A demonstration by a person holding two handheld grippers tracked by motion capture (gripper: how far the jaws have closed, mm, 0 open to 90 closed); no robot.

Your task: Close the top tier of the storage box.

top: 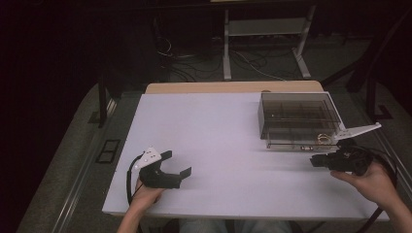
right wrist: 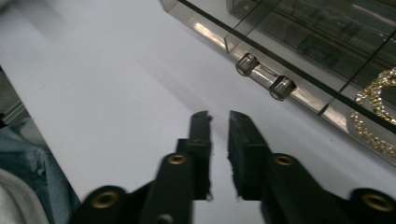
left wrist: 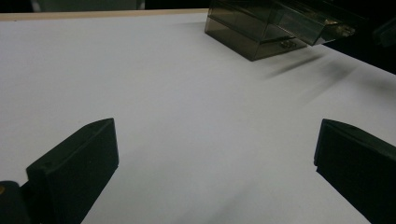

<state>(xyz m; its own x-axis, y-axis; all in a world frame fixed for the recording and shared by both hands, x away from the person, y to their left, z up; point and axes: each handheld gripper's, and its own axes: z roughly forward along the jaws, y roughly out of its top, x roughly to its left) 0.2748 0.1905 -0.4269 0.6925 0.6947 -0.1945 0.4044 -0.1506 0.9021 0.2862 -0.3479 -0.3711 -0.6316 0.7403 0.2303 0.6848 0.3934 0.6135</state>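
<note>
A white table (top: pixel 218 145) stood in a dim room, seen from above. At its far right sat a smoked clear plastic box (top: pixel 296 115) with a shallow drawer (top: pixel 303 142) pulled out toward the person. The drawer held gold jewellery (right wrist: pixel 373 112), and a small clear handle (right wrist: pixel 265 76) with two round knobs sat on its front.

The right gripper (top: pixel 315 160), held in the person's right hand (top: pixel 371 179), lay low over the table just in front of the drawer. Its jaws were almost closed, with a narrow gap and nothing between them. In the right gripper view they pointed toward the handle but stood short of it, not touching.

The left gripper (top: pixel 176 164) rested near the front left of the table, well apart from the box. Its jaws stood wide open and empty.

The work in hand appeared to be moving the drawer by its handle, though whether to push or pull could not be told. To do it well, the right gripper would need to line up square with the middle of the handle, between the two knobs, and move straight along the drawer's track. An off-centre push could jam the drawer or shift the light box. The idle left gripper could brace the box.
</note>
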